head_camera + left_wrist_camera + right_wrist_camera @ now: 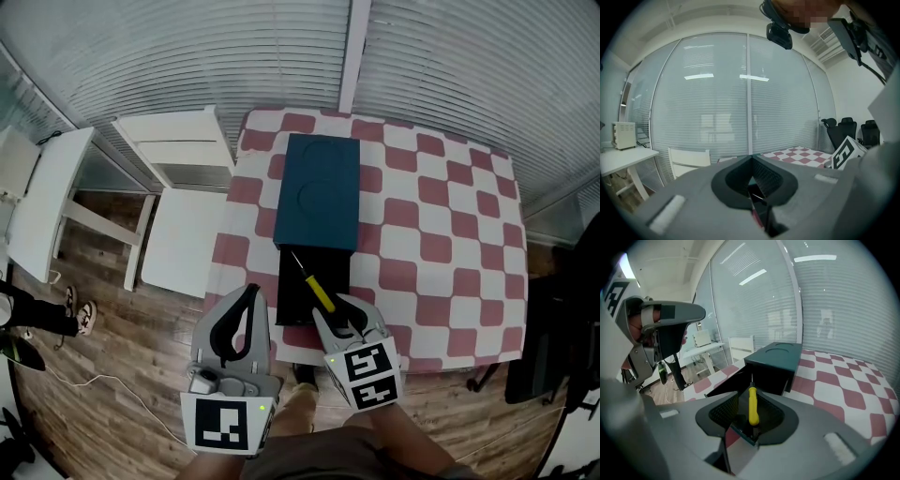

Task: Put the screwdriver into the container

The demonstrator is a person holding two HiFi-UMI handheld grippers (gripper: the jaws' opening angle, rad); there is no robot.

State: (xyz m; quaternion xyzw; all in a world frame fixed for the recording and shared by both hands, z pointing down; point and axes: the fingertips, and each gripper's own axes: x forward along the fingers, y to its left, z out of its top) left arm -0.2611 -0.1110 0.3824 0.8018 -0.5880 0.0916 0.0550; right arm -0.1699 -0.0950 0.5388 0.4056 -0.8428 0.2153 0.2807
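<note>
— Screwdriver [315, 286]: how many, and where?
— One. Biggest things first, though: one table [441, 216] in red-and-white checks, and one white chair [178, 202] just left of it on the wood floor [112, 356].
— And on the table?
— One teal container [321, 192] toward the left side. Its one black drawer [292, 298] is pulled out toward the near edge.
— Grippers?
— Two. The left gripper [249, 292] hangs off the table's near-left corner, over the floor. Its jaw tips are pressed together with nothing between them. The right gripper [345, 314] is at the drawer's near end, jaws spread.
— So the screwdriver?
— It has a yellow handle and a thin shaft. It lies over the open drawer, between the right gripper's jaws, with a gap on either side. The shaft points far, toward the container. Whether it rests on the drawer's bottom, I cannot tell.
</note>
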